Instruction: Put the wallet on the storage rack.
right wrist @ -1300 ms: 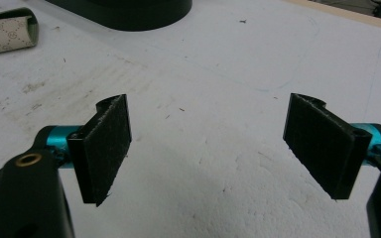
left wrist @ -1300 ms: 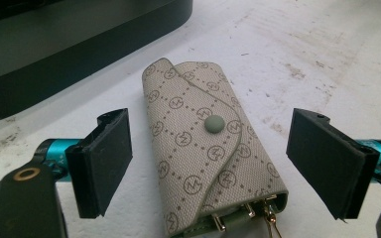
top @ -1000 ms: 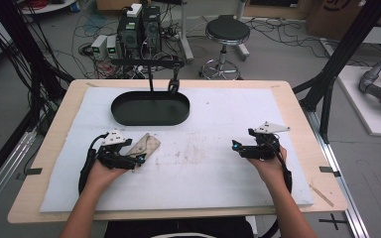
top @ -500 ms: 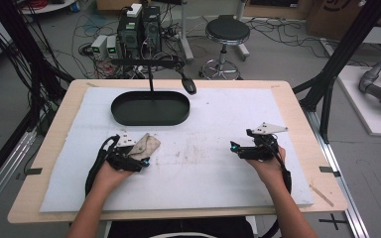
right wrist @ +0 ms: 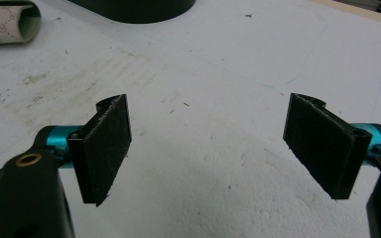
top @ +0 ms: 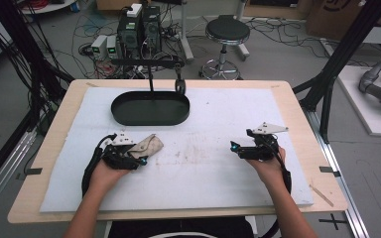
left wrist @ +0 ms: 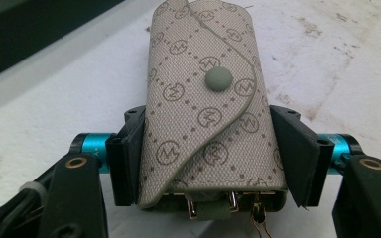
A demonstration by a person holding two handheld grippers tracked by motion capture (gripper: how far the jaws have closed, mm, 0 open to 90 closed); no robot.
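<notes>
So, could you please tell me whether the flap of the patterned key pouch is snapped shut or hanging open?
Shut, it seems: on the key pouch, held in the left gripper, the curved flap lies flat beneath its round snap button.

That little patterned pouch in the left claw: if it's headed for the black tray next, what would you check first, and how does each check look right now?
1. Grip on the key pouch: left gripper has a jaw against each side of it. Ok.
2. Snap flap closed: the button sits fastened on the flap. Ok.
3. Loose parts: metal hooks and thin wires poke out at the pouch's near end; whether they would snag, cannot tell.
4. Black tray free to receive it: its inside looks bare. Ok.
5. Overhead bar with a hanging hook above the tray's far edge: it could obstruct a high approach. Cannot tell.
6. Right gripper out of the way: open, holding nothing, resting apart. Ok.
</notes>
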